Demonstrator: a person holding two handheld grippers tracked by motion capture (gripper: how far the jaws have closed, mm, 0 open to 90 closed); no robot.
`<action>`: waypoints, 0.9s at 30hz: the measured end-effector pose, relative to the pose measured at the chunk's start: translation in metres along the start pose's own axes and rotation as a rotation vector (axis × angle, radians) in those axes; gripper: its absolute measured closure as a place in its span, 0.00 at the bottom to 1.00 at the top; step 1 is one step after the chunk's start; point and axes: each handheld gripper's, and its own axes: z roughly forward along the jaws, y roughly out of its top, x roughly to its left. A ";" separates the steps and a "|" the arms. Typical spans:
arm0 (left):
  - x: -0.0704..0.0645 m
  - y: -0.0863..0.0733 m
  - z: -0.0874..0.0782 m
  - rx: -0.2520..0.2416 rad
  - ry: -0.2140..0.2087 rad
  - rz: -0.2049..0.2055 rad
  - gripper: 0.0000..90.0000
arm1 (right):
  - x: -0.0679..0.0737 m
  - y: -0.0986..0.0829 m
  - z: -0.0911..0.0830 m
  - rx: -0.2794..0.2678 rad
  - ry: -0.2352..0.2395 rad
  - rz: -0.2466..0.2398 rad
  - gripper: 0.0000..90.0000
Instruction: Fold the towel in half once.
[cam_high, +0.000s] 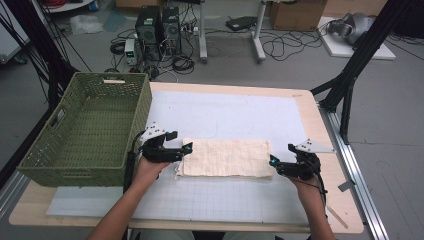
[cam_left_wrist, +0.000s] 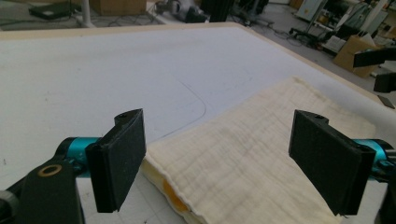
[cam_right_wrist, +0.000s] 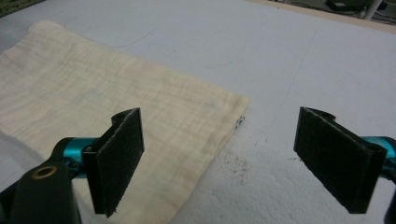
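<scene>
Folded cream cloth (cam_high: 225, 158) lies flat at centre of the high view, long side running left to right, on the white gridded mat (cam_high: 225, 115) that covers the desk (cam_high: 307, 107). Several layers show at its lower left corner, with a bit of orange peeking between them in the left gripper view.

Left gripper (cam_high: 186, 148) sits at the cloth's left end, just left of centre frame, fingers (cam_left_wrist: 117, 164) spread wide and empty. In the left gripper view the cloth (cam_left_wrist: 261, 163) fills the lower right, its folded corner lying between the two fingers, not pinched.

Right gripper (cam_high: 272, 161) is at the cloth's right end, lower right of centre, fingers (cam_right_wrist: 114, 158) also wide apart, holding nothing. In the right gripper view the cloth (cam_right_wrist: 102, 102) occupies the left half; its near corner reaches between the fingers, and bare mat (cam_right_wrist: 299, 70) lies to the right.

Green woven basket (cam_high: 87, 130) stands at left of the high view, just beside the left gripper, overhanging the desk's left edge.
</scene>
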 end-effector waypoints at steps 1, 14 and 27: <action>0.000 -0.001 -0.001 0.007 0.002 0.000 0.21 | 0.000 -0.002 0.000 0.004 -0.007 -0.004 0.13; -0.004 -0.005 -0.006 0.002 0.029 0.025 0.23 | -0.003 -0.004 0.000 0.011 -0.022 -0.025 0.13; -0.002 -0.006 -0.004 0.010 0.044 0.014 0.23 | -0.004 -0.006 -0.001 0.014 -0.028 -0.015 0.13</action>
